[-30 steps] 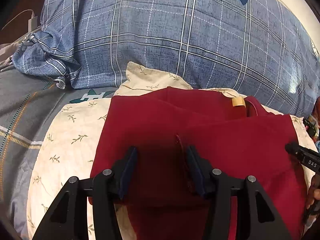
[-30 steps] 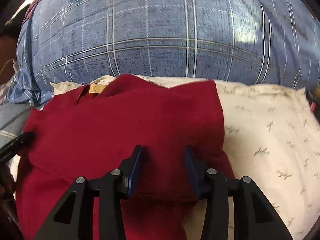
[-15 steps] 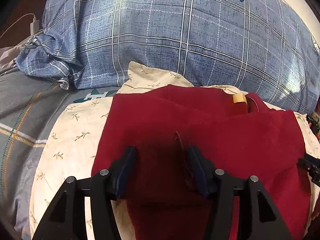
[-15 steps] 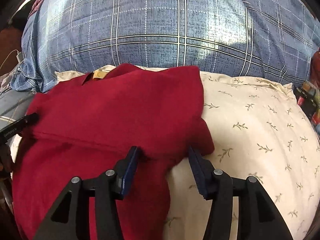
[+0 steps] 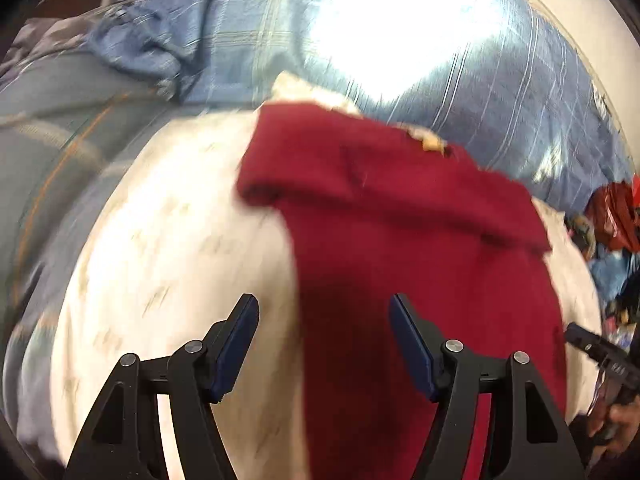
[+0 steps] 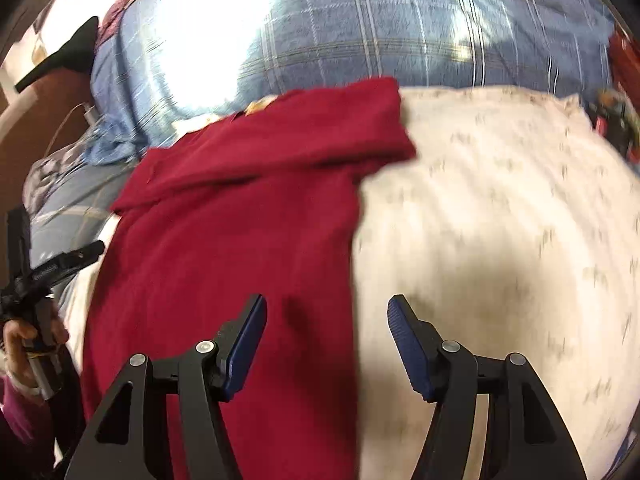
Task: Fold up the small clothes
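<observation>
Now the red garment [image 5: 420,264] is lying folded on a cream pillow [image 5: 168,264] with small leaf prints, its sleeves turned in across the top and a blue plaid pillow [image 6: 360,28] sitting just behind it. Both the left hand-held gripper [image 5: 324,344] and the right hand-held gripper [image 6: 326,346] are hanging released above the garment's side edges, their jaws having just been opening, with nothing pinched between the blue pads [image 6: 408,344].
</observation>
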The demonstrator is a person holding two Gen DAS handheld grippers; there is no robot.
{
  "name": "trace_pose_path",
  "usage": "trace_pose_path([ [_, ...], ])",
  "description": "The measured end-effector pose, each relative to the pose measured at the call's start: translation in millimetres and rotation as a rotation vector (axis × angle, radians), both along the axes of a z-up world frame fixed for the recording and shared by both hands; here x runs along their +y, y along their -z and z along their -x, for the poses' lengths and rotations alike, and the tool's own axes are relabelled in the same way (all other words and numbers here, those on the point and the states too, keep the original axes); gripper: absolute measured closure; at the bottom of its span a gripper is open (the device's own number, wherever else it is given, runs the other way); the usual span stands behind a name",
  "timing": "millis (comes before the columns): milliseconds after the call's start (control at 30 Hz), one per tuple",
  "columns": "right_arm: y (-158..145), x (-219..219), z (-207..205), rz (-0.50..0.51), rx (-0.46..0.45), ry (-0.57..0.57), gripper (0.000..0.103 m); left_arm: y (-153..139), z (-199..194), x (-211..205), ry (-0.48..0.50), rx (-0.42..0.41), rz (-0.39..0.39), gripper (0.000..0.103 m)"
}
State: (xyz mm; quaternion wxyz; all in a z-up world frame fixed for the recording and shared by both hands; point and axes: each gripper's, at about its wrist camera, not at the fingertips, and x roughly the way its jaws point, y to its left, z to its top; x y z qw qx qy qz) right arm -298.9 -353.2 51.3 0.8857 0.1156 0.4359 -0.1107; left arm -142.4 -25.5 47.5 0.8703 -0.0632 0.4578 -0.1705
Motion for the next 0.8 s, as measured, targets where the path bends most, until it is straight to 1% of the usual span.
trace_pose_path([
  [67,2,5,18,-0.026,0.012,-0.030,0.037,2,25,11,0.005,0.015,-0.005,0.036],
  [133,6,9,35,-0.055,0.028,-0.049,0.037,2,46,18,0.024,0.045,0.013,0.036],
  [233,17,13,56,-0.112,0.051,-0.060,0.037,4,70,25,0.042,0.093,0.041,0.036],
  [300,27,18,66,-0.150,0.072,-0.087,0.037,8,84,24,0.063,0.124,0.046,0.036],
  [367,30,27,76,-0.142,0.067,-0.116,0.040,11,95,24,0.084,0.146,0.045,0.036],
  [433,33,33,82,-0.156,0.090,-0.146,0.044,14,107,25,0.091,0.158,0.037,0.036],
  [500,33,36,87,-0.154,0.092,-0.160,0.045,14,114,24,0.093,0.157,0.027,0.036],
  [600,35,32,91,-0.192,0.084,-0.162,0.046,13,125,26,0.101,0.179,0.040,0.037],
  [633,35,31,91,-0.197,0.079,-0.164,0.044,13,128,27,0.106,0.184,0.042,0.037],
  [700,37,34,93,-0.203,0.070,-0.176,0.043,12,129,29,0.112,0.193,0.038,0.038],
  [800,40,38,92,-0.204,0.081,-0.205,0.044,13,132,30,0.109,0.195,0.047,0.038],
])
